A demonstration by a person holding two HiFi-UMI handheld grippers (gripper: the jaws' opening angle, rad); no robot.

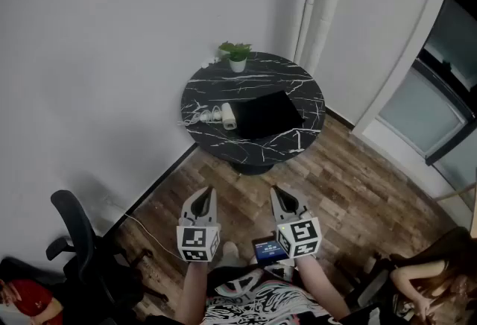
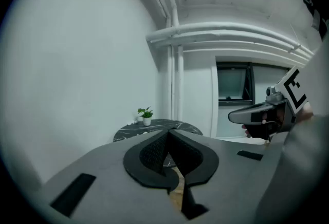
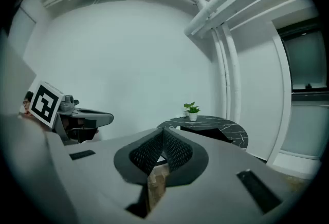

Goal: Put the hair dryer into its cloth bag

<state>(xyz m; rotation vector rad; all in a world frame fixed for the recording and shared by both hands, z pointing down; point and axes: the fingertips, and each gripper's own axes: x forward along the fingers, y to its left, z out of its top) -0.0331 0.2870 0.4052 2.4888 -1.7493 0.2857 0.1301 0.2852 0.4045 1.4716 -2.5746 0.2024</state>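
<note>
The hair dryer (image 1: 229,116) lies on its side on the round marble table (image 1: 298,81). Its white barrel touches the left edge of the black cloth bag (image 1: 268,113), which lies flat beside it. The cord (image 1: 196,119) trails in loops toward the table's left rim.

From this far off I cannot tell which side of the bag is the mouth, and that is the first risk. A flat, limp bag gives the jaws little to open, so the dryer may simply push the cloth across the smooth top. The loose cord could snag or drag over the edge, and a wide reach could knock the small potted plant (image 1: 238,57) at the far rim.

Both tools are well apart from the table, held low in front of the person, side by side, pointing toward it and tipped slightly down. The left gripper (image 1: 206,195) has its jaws pressed together on nothing. The right gripper (image 1: 279,194) is likewise closed and empty.
</note>
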